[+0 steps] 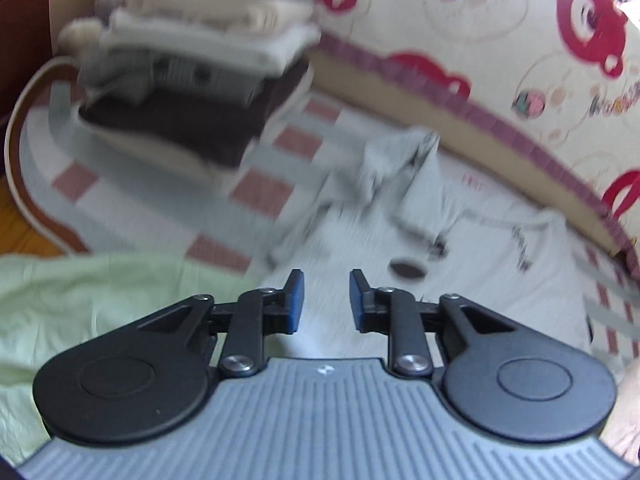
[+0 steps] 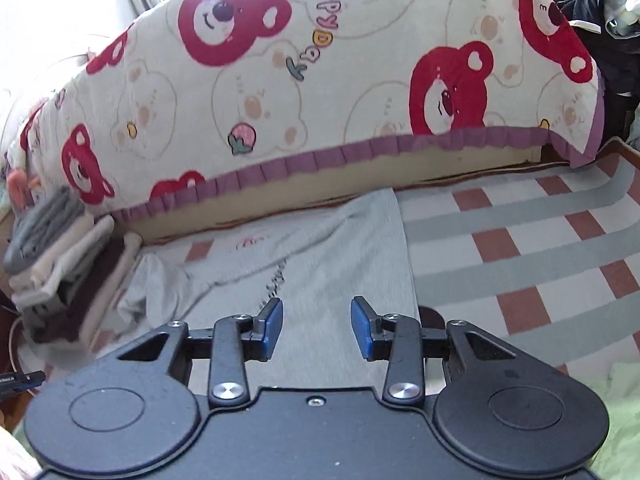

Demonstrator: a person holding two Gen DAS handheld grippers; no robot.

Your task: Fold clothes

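Grey shirt (image 2: 320,256) flat beneath right tool (image 2: 317,328), nothing between blue pads

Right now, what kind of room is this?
Probably a bedroom. A quilt with red bears is bunched up on a checked sheet, a stack of folded clothes sits in the corner, and a grey shirt lies spread out for folding.

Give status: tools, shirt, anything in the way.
Left tool open, empty. Right tool open, empty. Grey shirt lying on the bed, rumpled, not held. Folded stack beside it; nothing blocking.
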